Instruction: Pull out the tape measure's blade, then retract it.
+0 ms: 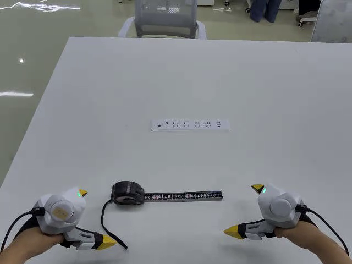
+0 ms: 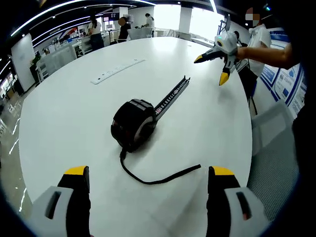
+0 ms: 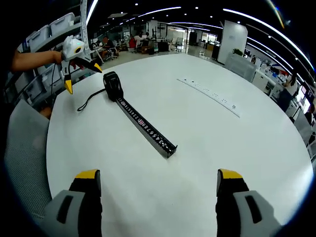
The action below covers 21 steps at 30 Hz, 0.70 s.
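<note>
Lying between left hand-held gripper [image 1: 95, 217] and right hand-held gripper [image 1: 243, 209], both released, empty: tape measure [image 1: 128, 193], blade [image 1: 184, 196] out.

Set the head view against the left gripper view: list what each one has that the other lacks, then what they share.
Head view: a grey chair beyond the table's far edge, and the left gripper whole from above, open. Left gripper view: people standing in the background, and a white-shirted person holding the right gripper. Shared: the tape measure, its blade out flat on the table, its black strap, the white power strip and the open right gripper.
</note>
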Tool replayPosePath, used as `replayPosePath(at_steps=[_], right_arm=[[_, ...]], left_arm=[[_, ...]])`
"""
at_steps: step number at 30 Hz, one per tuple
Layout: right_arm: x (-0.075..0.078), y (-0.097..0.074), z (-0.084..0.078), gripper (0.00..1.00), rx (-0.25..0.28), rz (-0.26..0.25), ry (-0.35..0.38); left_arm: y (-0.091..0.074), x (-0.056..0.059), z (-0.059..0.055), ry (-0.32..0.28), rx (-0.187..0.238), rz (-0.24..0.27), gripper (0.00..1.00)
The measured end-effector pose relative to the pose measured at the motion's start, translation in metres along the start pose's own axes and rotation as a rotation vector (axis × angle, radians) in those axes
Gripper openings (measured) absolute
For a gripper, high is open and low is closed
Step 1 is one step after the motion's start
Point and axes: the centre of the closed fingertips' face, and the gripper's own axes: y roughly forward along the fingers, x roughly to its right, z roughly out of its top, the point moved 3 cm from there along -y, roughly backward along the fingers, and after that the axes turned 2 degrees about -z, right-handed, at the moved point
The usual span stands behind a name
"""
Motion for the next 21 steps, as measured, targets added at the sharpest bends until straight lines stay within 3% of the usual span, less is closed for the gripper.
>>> replayPosePath(at_steps=[7, 21], right_arm=[[-0.010, -0.008, 0.008, 1.00, 0.033, -0.022, 0.005], [-0.017, -0.025, 0.008, 1.00, 0.091, -0.086, 0.062]], left_arm=[[-0.011, 0.006, 0.002, -0.034, 0.059, 0.050, 0.99], [-0.022, 0.031, 0.006, -0.086, 0.110, 0.097, 0.99]])
